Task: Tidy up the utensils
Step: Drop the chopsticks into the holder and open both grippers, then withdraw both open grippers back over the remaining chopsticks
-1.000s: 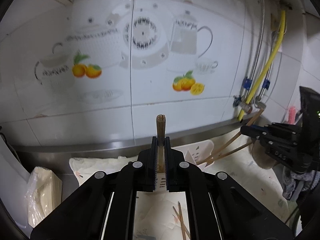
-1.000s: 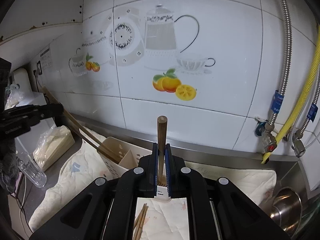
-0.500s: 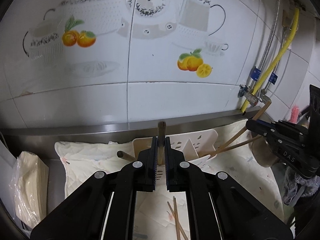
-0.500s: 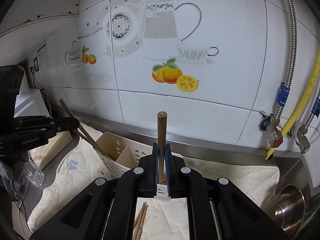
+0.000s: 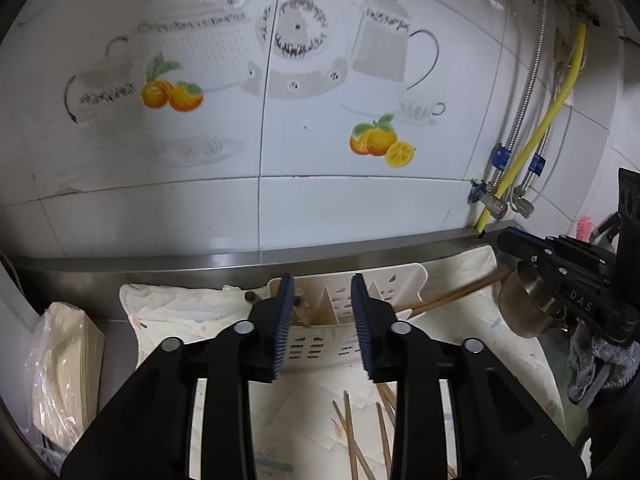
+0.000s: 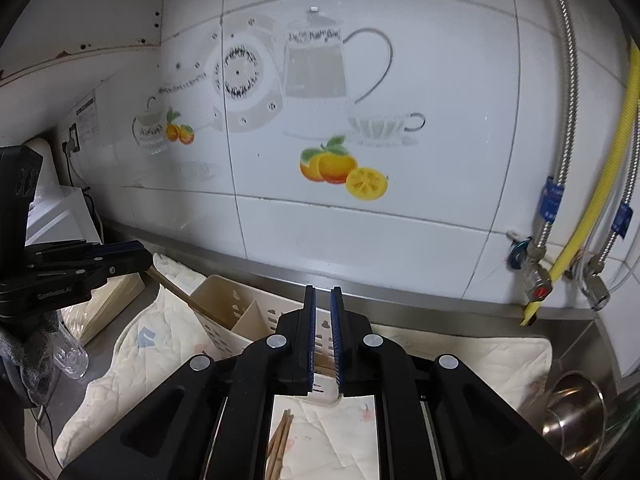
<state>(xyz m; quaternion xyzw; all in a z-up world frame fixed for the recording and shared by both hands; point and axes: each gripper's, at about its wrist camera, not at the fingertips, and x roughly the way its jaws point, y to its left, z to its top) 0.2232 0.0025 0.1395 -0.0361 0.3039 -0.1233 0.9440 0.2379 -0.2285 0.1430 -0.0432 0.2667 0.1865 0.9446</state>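
White wall tiles printed with teapots and oranges rise behind the steel tabletop [image 5: 100, 332], where a cream quilted cloth [image 5: 184, 312] lies under a cream plastic utensil holder [image 5: 320, 344]. Just in front of the holder, the left tool [image 5: 322, 330] hangs with its jaws wide apart and empty. The right tool [image 6: 322, 338] sits near the holder too, jaws parted by a narrow gap, gripping nothing. Wooden chopsticks [image 5: 452, 296] lean out of the holder's right side; loose chopsticks [image 5: 352, 436] lie on the cloth in front of it.
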